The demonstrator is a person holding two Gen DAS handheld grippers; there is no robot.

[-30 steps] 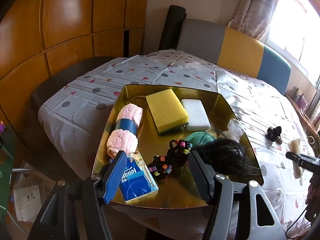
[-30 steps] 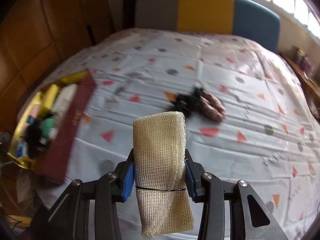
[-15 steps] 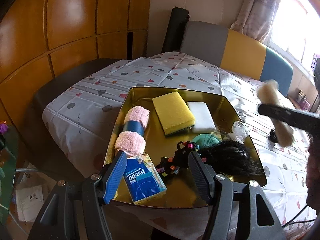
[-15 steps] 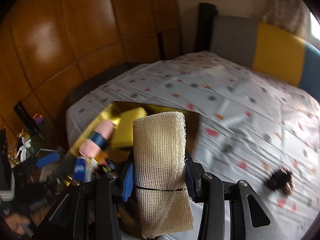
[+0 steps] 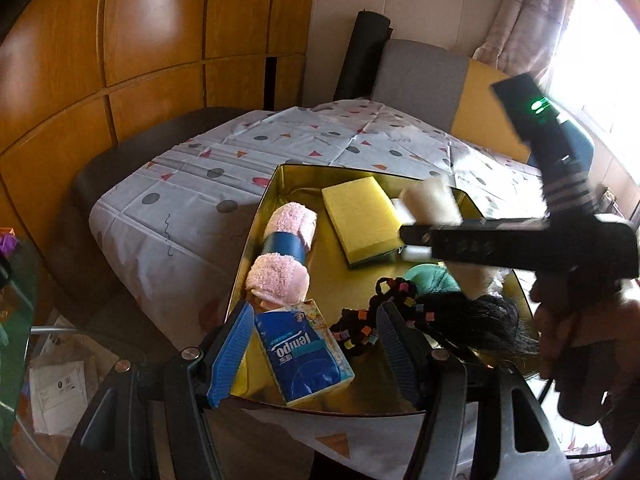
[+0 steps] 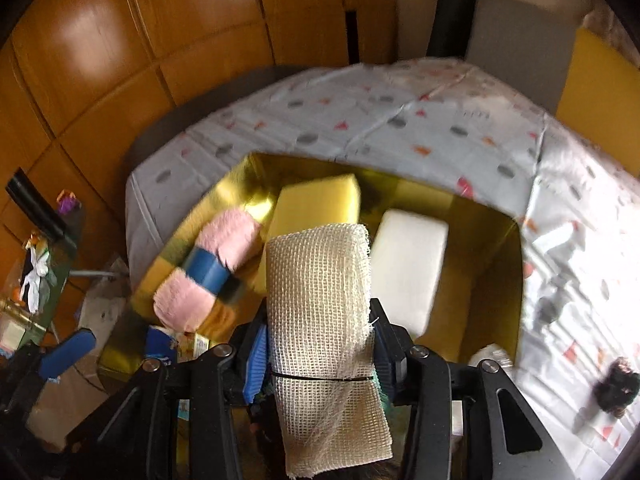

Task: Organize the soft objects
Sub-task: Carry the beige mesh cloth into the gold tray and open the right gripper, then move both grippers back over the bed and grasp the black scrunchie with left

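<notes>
Glossy gold tray (image 6: 496, 248) beneath right gripper (image 6: 320, 354) pinching, apparently, coarse-mesh gauze roll (image 6: 320, 280).

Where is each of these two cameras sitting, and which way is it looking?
Left wrist: rides the open left gripper, low at the gold tray's near edge, facing across it; the right gripper and the person's hand show.
Right wrist: rides the right gripper, shut on a mesh cloth roll, looking down into the tray.
Shared: tray, yellow sponge, pink towel roll.
</notes>
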